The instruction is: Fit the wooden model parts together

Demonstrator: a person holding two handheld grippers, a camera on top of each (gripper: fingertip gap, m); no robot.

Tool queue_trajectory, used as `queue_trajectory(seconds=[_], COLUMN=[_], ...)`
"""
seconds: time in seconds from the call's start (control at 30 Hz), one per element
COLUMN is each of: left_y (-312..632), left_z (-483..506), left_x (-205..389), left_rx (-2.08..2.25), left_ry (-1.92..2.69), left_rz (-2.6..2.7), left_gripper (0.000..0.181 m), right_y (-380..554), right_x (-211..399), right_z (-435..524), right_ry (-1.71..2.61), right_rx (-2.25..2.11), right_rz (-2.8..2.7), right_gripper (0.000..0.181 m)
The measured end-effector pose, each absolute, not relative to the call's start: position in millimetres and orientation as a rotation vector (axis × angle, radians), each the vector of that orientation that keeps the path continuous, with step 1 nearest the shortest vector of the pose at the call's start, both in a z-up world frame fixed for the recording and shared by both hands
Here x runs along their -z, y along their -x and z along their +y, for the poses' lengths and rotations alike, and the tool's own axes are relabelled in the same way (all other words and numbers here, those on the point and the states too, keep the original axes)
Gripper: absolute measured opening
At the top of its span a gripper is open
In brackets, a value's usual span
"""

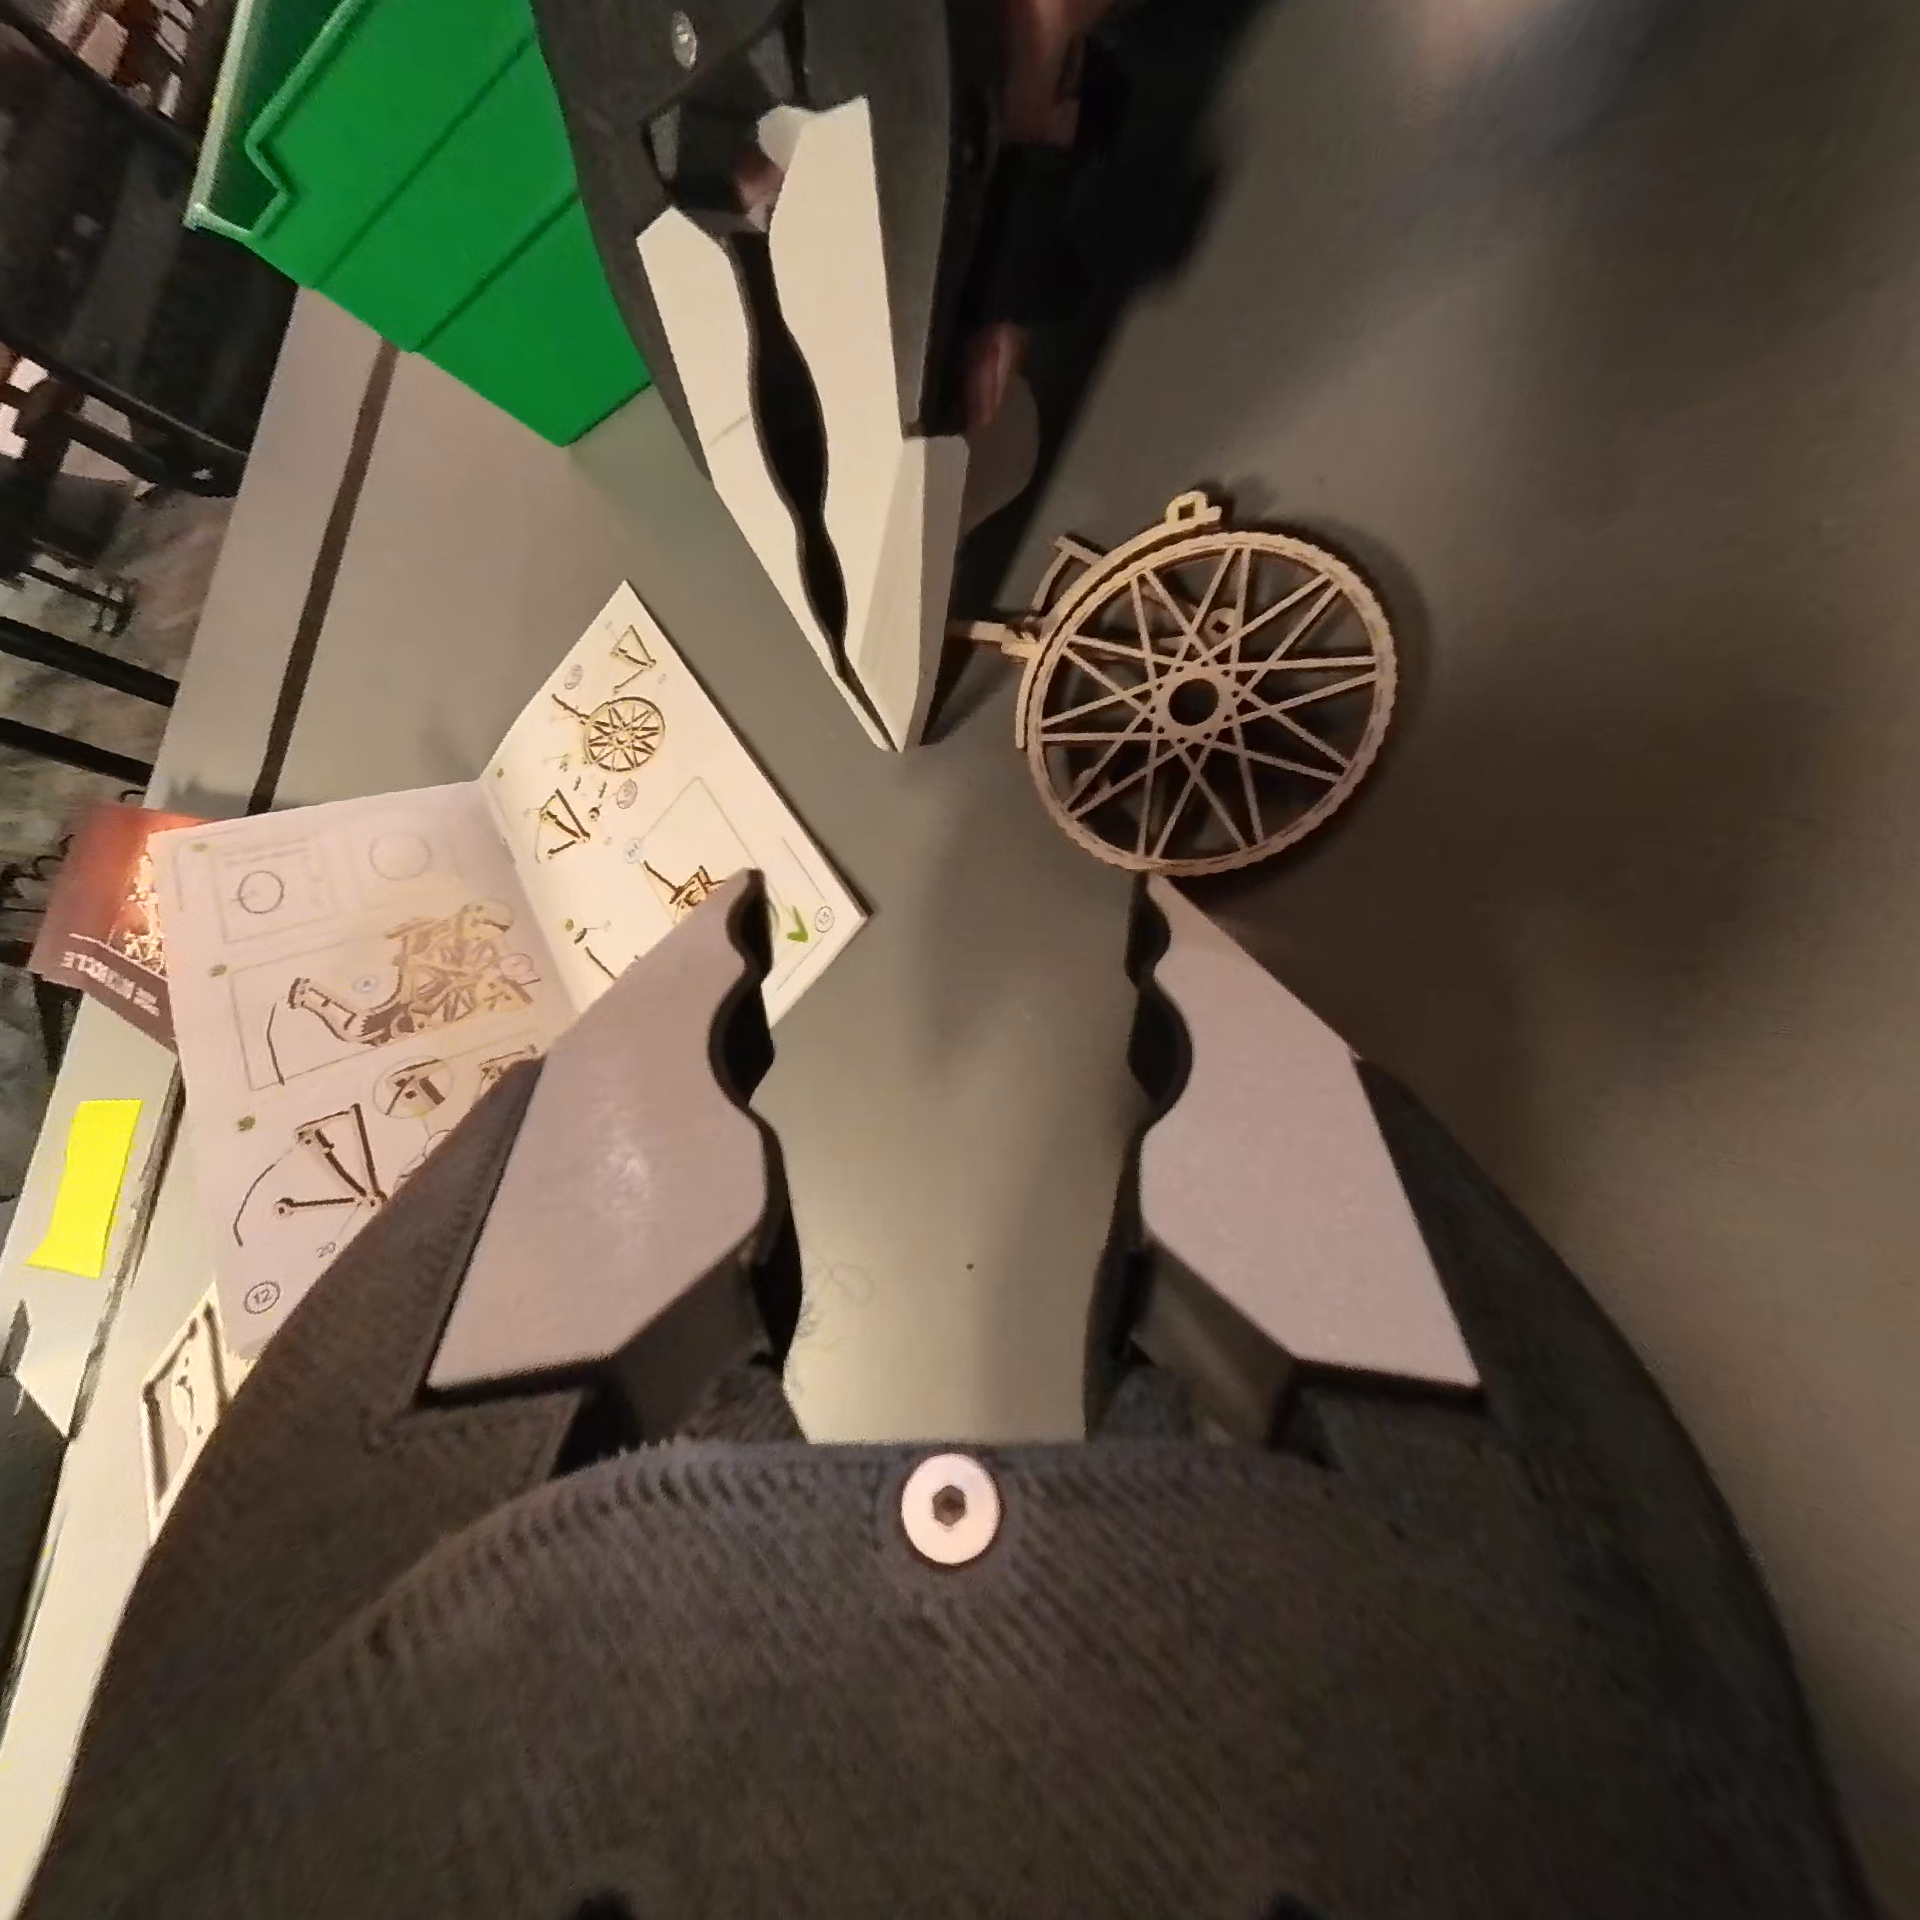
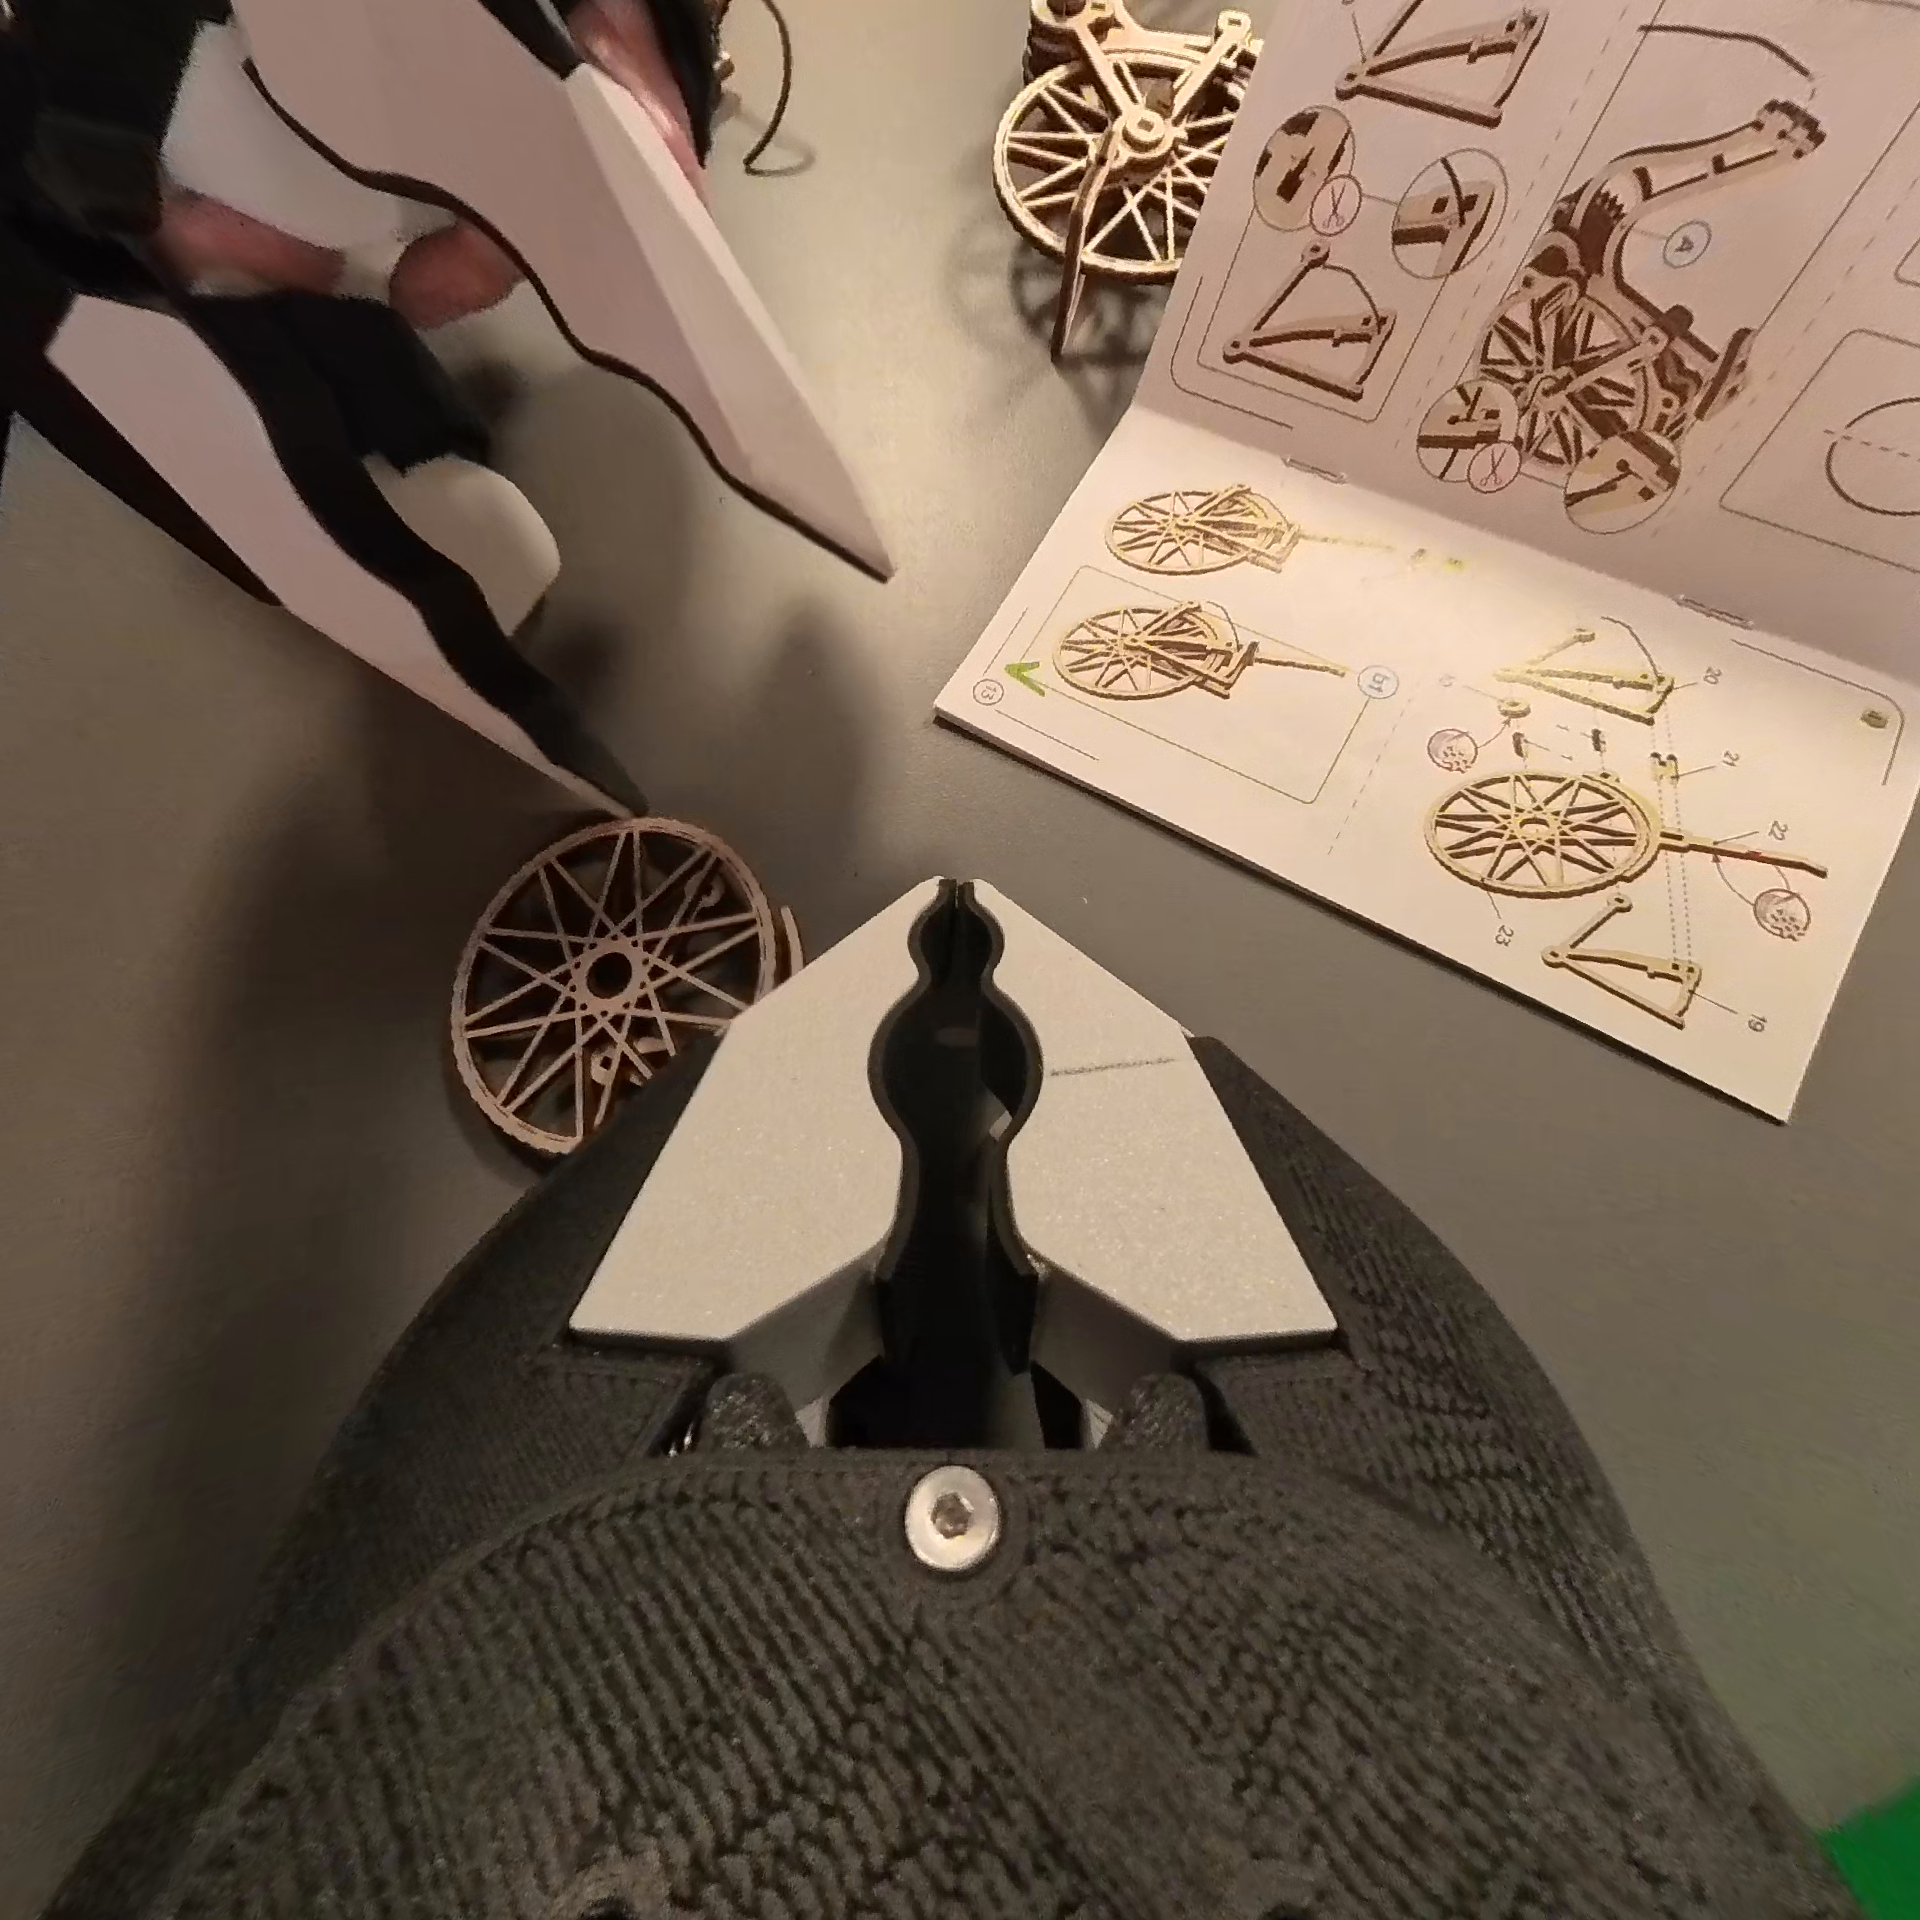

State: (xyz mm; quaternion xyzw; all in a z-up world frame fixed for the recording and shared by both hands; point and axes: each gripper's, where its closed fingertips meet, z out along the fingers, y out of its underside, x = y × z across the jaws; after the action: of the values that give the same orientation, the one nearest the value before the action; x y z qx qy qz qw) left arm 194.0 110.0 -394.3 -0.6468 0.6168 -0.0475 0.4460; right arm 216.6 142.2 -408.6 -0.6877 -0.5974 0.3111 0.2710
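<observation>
- Right hand-held gripper [image 2: 954,885], jaws closed with nothing visibly between them, partly hides the spoked wooden wheel [image 2: 592,977] lying on the counter [image 2: 260,727].
- Left hand-held gripper [image 1: 951,914] hovers beside the wheel, jaws wide apart and empty.

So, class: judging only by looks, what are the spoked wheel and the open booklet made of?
Spoked wheel: apparently thin, pale, unvarnished plywood, since the cut edges look darkened, as if laser-cut, and the spokes are flat. Open booklet: white printed paper with a matte look, folded at a centre crease, lying flat on the grey table.
</observation>
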Motion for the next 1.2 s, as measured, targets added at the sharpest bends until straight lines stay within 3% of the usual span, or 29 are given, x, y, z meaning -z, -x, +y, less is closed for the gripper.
queue_trajectory(seconds=[0.27,0.37,0.5,0.63,1.2], left_y=[-187.1,-190.1,-207.1,-219.3,-223.7], left_z=[121.8,110.7,81.9,72.7,70.2], left_x=[390.4,387.0,393.0,390.5,408.5], left_rx=[0.046,0.228,0.583,0.534,0.487], left_ry=[1.6,1.662,1.851,1.832,1.898], left_rz=[1.477,1.47,1.431,1.407,1.432], left_gripper=[0.064,0.063,0.081,0.086,0.069], right_y=[-213.7,-213.2,-222.7,-238.6,-245.8], right_x=[404.8,395.4,390.1,389.1,408.0], right_z=[147.3,153.9,160.3,153.4,131.6], right_ry=[1.82,1.826,2.034,2.239,2.365], right_rx=[-0.771,-0.712,-0.723,-0.741,-0.696], right_rz=[-1.596,-1.541,-1.364,-1.229,-1.338], right_gripper=[0.005,0.008,0.018,0.017,0.012])
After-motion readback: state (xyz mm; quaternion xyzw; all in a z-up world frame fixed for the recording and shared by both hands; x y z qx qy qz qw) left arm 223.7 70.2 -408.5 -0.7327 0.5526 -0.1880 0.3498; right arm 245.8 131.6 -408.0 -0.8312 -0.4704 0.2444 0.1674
